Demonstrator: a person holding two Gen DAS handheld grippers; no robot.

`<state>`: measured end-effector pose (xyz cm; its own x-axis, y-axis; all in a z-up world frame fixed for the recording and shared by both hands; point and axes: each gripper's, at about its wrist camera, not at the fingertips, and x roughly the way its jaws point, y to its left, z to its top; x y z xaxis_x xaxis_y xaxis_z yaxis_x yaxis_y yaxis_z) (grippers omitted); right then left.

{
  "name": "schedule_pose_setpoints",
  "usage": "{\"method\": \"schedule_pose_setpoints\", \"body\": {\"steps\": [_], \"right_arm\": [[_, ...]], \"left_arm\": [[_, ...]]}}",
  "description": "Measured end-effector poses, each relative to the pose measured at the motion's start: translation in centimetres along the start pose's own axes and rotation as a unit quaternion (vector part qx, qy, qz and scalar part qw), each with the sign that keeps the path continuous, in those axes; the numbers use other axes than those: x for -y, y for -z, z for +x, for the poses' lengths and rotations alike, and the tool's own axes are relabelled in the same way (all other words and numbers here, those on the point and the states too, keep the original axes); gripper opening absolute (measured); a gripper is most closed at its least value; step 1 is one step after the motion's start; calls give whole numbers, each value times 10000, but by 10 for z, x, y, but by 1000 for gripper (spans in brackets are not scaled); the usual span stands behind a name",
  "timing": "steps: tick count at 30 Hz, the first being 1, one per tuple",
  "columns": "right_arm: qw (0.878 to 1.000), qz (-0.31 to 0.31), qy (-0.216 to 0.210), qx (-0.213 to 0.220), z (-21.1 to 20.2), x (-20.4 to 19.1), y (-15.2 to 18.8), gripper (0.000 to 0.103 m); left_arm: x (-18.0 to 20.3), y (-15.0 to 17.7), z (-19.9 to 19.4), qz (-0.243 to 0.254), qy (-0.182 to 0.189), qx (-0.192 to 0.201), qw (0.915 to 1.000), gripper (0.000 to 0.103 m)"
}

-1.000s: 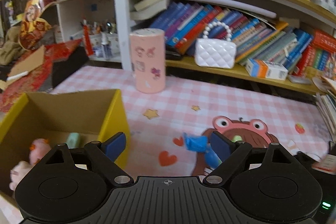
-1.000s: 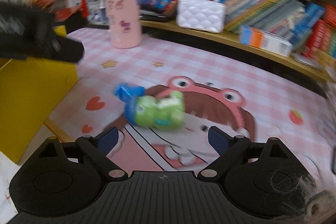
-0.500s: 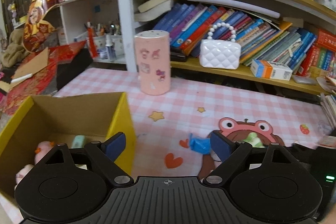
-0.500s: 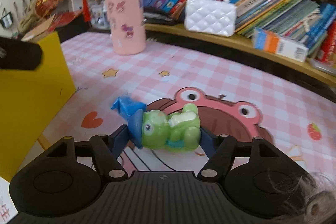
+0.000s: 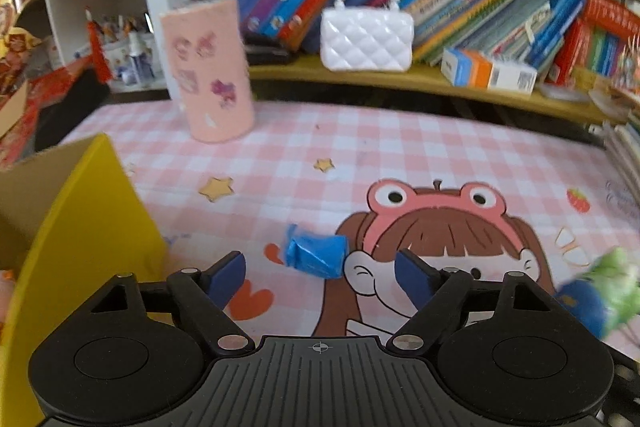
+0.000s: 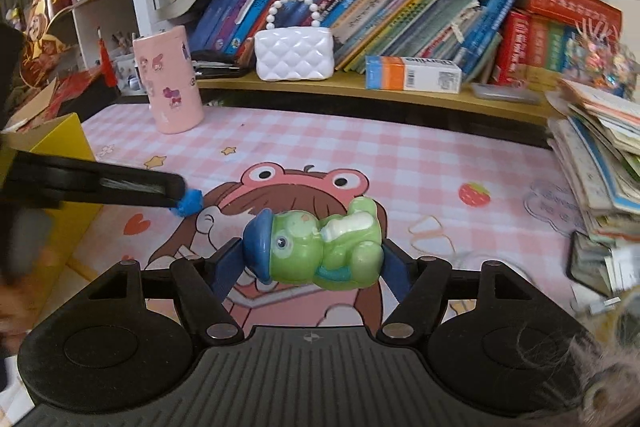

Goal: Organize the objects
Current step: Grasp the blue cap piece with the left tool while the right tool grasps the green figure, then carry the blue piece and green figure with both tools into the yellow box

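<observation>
My right gripper (image 6: 312, 259) is shut on a green frog toy (image 6: 320, 247) with a blue cap and holds it above the pink mat. The toy also shows blurred at the right edge of the left wrist view (image 5: 600, 287). My left gripper (image 5: 320, 275) is open, with a small blue crumpled wrapper (image 5: 316, 255) lying on the mat just ahead between its fingers. In the right wrist view the left gripper (image 6: 176, 193) reaches in from the left, next to the blue wrapper (image 6: 190, 201). A yellow cardboard box (image 5: 80, 227) stands at the left.
A pink cylinder with stickers (image 5: 208, 67) stands at the back of the mat. A white quilted purse (image 5: 366, 39) and an orange-blue carton (image 5: 488, 71) sit on the bookshelf ledge. A stack of books (image 6: 600, 155) lies at the right.
My right gripper has shut on the frog toy and lifted it off the mat. My left gripper has swung right, from over the box towards the blue wrapper.
</observation>
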<state>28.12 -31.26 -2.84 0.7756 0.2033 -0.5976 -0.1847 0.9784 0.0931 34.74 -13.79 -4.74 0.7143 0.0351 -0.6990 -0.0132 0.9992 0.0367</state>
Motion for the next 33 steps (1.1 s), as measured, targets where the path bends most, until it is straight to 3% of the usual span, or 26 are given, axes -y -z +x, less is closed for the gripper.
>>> {"method": "schedule_pose_setpoints", "body": {"steps": [9,11,12,19,33], "right_arm": [[9994,193,266,-88,-19,4,8,69],[9990,247,367,-71,-25,6,9,69],[9988,271,412,-56,-28,6,10,69],[9964,473,699,120,-52,0,17,69],[9915,660,1117,-42,-92,-42,52,69]], "left_arm": [[-7,-5,41,-123,-95,-173,9997,61],[-10,-4,45,-139,-42,-233,9996,44],[-11,-3,46,-142,-2,-261,9996,41],[-19,-1,25,-232,144,-108,9996,38],[-44,35,-86,-176,1172,244,9927,38]]}}
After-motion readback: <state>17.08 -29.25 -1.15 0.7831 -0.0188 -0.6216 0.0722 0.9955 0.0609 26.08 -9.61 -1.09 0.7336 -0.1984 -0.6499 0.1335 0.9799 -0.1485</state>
